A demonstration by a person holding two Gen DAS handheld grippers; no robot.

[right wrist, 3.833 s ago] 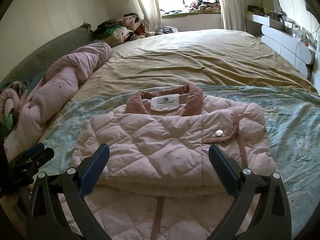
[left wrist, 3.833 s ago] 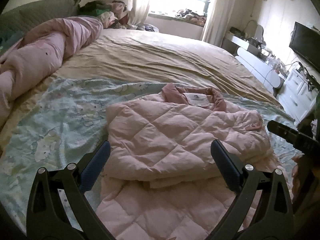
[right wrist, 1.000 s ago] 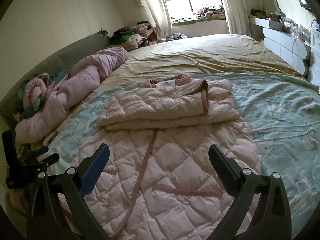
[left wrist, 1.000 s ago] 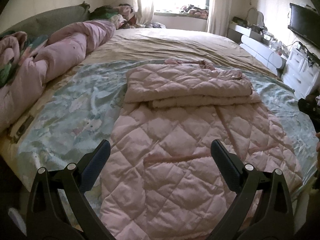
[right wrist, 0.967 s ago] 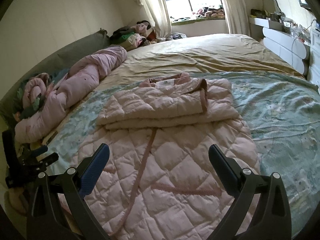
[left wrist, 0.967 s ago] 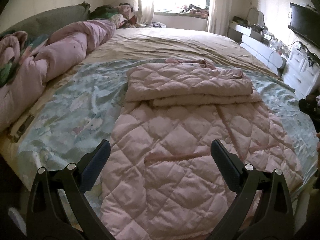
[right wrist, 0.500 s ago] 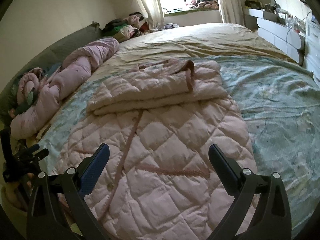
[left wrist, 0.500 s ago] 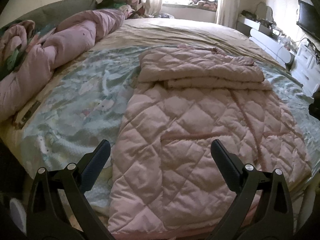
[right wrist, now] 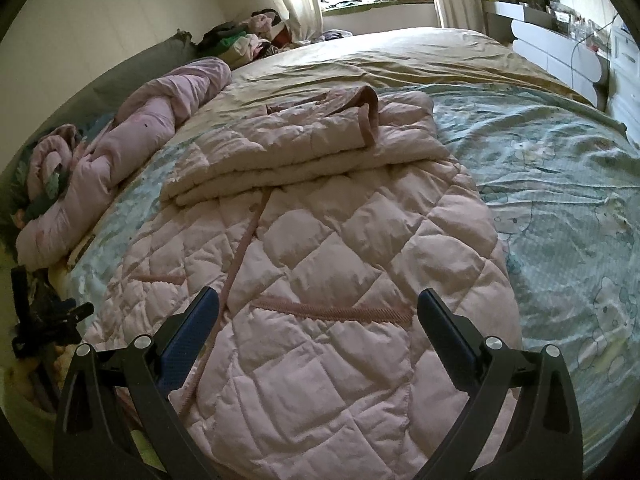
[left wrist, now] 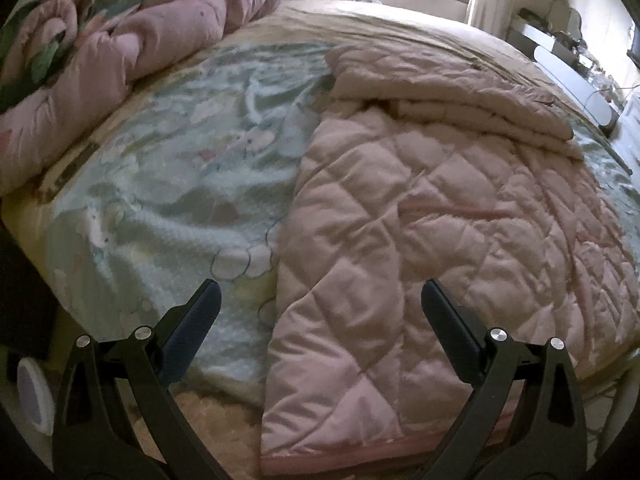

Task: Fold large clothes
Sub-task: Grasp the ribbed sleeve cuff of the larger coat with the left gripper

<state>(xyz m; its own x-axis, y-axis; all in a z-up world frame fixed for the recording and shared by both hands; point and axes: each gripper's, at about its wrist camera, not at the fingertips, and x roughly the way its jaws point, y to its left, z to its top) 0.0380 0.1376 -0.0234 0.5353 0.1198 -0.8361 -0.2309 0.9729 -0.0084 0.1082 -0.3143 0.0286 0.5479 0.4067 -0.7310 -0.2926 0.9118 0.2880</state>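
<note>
Both grippers have pulled back from the folded top half to the near hem since approx 4 s ago. Pale pink quilted puffer coat (right wrist: 320, 264) lies on the pale blue cartoon-print bed sheet (right wrist: 560, 208), collar end doubled over, lower half flat. Left gripper (left wrist: 320, 308) spread wide, empty, over the coat's left edge; right gripper (right wrist: 318, 312) likewise, above the mid hem. Likely next: grab hem corners, fold up. Room clear on the right; rolled pink duvet (left wrist: 132, 56) well apart on the left.
</note>
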